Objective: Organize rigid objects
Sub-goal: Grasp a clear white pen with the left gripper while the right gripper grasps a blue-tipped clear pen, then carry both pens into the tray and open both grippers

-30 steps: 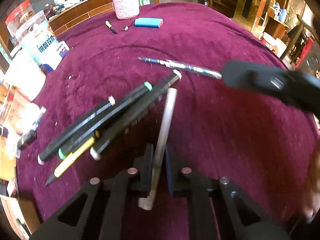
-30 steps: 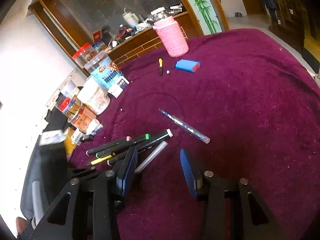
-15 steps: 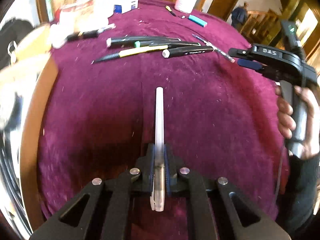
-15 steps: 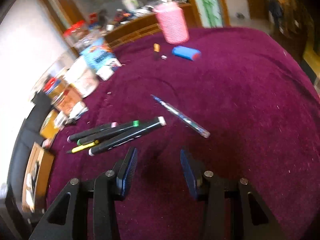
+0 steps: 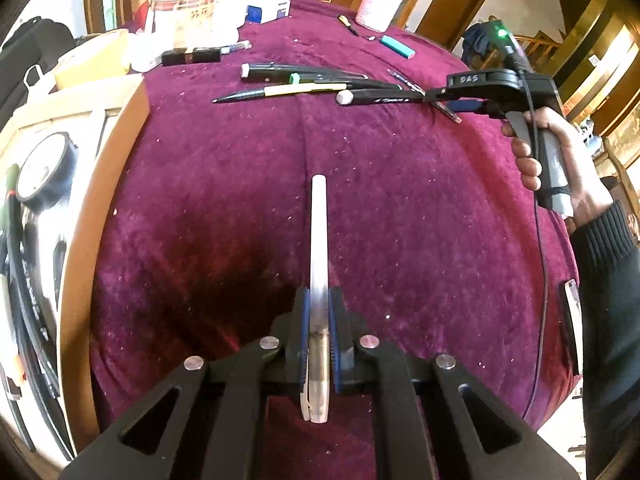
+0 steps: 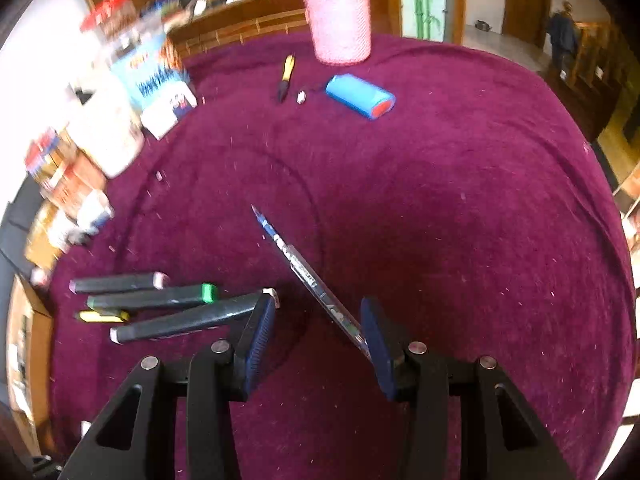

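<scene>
My left gripper (image 5: 319,300) is shut on a white pen (image 5: 319,240) and holds it above the maroon tablecloth (image 5: 400,220), tip pointing away. Several dark markers (image 5: 304,76) and a yellow pen (image 5: 280,91) lie in a row at the far side. My right gripper (image 6: 318,320) is open and low over the cloth, its jaws either side of the near end of a clear blue-tipped pen (image 6: 304,272). It also shows in the left wrist view (image 5: 460,102). The markers (image 6: 160,304) lie just left of its left finger (image 6: 256,332).
A pink cup (image 6: 338,16), a blue case (image 6: 360,96) and a small yellow-black tool (image 6: 286,76) stand at the far side. Jars and boxes (image 6: 120,100) crowd the left edge. A wooden box (image 5: 60,200) sits left of my left gripper.
My left gripper lifted the white pen off the marker row and carried it back to the near side. My right gripper moved forward and down around the clear pen.
</scene>
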